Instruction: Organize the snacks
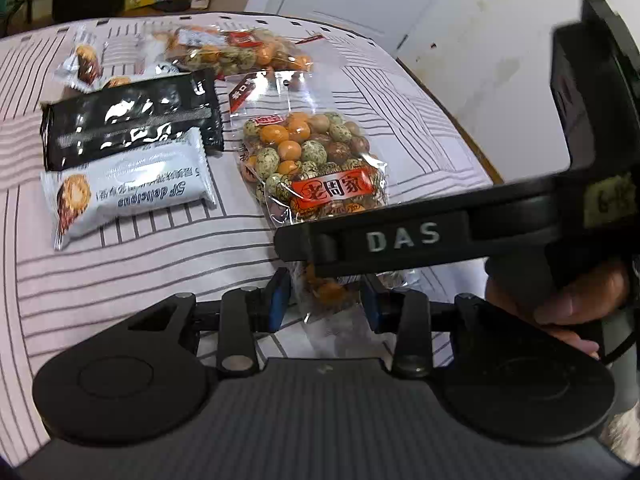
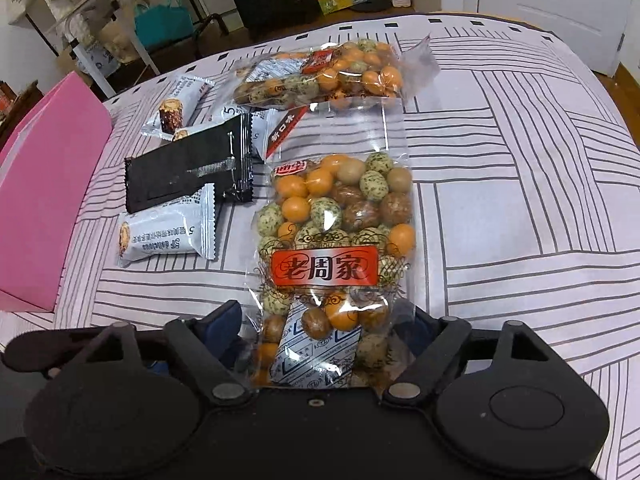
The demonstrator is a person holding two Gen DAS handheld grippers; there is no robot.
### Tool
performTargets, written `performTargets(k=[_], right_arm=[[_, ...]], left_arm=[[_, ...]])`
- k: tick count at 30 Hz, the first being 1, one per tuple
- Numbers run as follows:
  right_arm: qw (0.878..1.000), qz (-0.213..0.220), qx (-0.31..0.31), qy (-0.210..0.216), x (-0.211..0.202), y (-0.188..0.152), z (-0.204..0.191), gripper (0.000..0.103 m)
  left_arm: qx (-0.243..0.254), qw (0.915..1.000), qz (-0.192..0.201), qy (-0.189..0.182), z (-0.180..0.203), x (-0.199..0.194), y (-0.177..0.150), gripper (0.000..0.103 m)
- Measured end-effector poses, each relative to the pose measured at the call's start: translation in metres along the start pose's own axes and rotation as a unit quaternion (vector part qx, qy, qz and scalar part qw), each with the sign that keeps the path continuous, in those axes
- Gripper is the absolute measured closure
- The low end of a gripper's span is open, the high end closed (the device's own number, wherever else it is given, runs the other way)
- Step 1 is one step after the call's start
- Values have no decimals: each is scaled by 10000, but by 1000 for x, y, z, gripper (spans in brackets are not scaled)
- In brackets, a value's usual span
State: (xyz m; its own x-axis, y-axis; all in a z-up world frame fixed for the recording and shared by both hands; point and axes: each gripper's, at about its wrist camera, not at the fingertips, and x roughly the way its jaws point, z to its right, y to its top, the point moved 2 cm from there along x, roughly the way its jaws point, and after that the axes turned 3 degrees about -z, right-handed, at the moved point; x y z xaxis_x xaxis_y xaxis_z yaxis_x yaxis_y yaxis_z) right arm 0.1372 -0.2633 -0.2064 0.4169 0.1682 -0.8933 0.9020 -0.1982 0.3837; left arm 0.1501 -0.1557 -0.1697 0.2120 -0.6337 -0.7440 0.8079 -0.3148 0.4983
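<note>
Sorting looks barely begun: the right tool (image 2: pixel 320 344) grips the near end of a clear bag of mixed coated nuts (image 2: pixel 336 236) near the striped-cloth table (image 2: pixel 520 220)'s front edge, the left tool (image 1: pixel 324 304) stands open around its tail, other packets clustered mid-table in a cluttered room.

Table (image 2: pixel 520 216) w/ pink-white cloth, dark line pattern. On it: clear bag of mixed coated nuts (image 2: pixel 340 240), red label, near front centre; 2nd nut bag (image 2: pixel 320 76) behind it, further back. Left of front bag: black wrapper (image 2: pixel 188 172), silver-white snack pack (image 2: pixel 168 236) partly overlapping its near edge. More small white packs (image 2: pixel 176 112) behind the black one. Pink box (image 2: pixel 44 208) at far left edge.
</note>
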Motion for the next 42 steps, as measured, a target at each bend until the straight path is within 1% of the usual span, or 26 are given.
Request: performTargets(k=[2, 4, 5, 7, 9, 10, 13, 15, 18, 21, 24, 27, 30, 32, 33, 34, 36, 40, 42], right_arm=[[10000, -5, 78, 61, -2, 1, 3, 28], [9998, -19, 179, 115, -5, -1, 6, 31], [9997, -30, 206, 134, -6, -2, 6, 32], [9993, -72, 326, 180, -9, -4, 8, 33], [9991, -86, 384, 171, -12, -8, 5, 36], [9991, -111, 403, 44, -14, -9, 4, 48], [9975, -218, 643, 190, -18, -12, 9, 48], [9971, -260, 682, 225, -19, -15, 11, 48], [9964, -306, 738, 277, -21, -19, 11, 49], [9936, -431, 936, 458, -24, -21, 15, 49], [9906, -526, 1091, 631, -27, -24, 16, 49], [9901, -575, 1063, 720, -29, -28, 13, 50], [9893, -524, 1073, 843, -33, -31, 11, 52], [9897, -509, 978, 914, -37, -32, 7, 52], [9897, -518, 940, 947, -39, -32, 5, 52], [9905, -490, 836, 971, -42, -33, 0, 52], [9905, -491, 780, 1016, -45, -35, -4, 52], [9907, -524, 699, 1044, -47, -45, -13, 53], [9904, -527, 681, 1081, -49, -47, -16, 53]], left_arm=[[-99, 9999, -17, -62, -2, 1, 2, 67], [-270, 9994, -154, -173, -6, 2, 7, 66], [-355, 9987, -236, -273, -9, 2, 10, 66], [-709, 9950, -383, -597, -20, 0, 14, 63], [-913, 9924, -446, -692, -24, -2, 14, 63], [-863, 9933, -449, -622, -23, -3, 13, 63], [-425, 9971, -483, -413, -7, -8, 9, 63], [-279, 9975, -549, -345, 1, -9, 7, 63], [-341, 9969, -615, -366, 2, -11, 4, 63], [-542, 9953, -661, -447, -1, -20, 4, 63], [-584, 9950, -686, -421, 1, -28, 5, 63], [-568, 9951, -754, -296, 6, -34, 3, 63], [-408, 9962, -763, -136, 13, -40, 1, 62], [-109, 9969, -775, 48, 22, -47, 0, 62], [173, 9965, -795, 200, 30, -52, -1, 62], [298, 9957, -827, 276, 34, -54, -2, 62], [342, 9952, -849, 339, 36, -60, -4, 63], [240, 9944, -966, 343, 33, -69, -13, 63], [310, 9943, -946, 395, 36, -75, -18, 63]])
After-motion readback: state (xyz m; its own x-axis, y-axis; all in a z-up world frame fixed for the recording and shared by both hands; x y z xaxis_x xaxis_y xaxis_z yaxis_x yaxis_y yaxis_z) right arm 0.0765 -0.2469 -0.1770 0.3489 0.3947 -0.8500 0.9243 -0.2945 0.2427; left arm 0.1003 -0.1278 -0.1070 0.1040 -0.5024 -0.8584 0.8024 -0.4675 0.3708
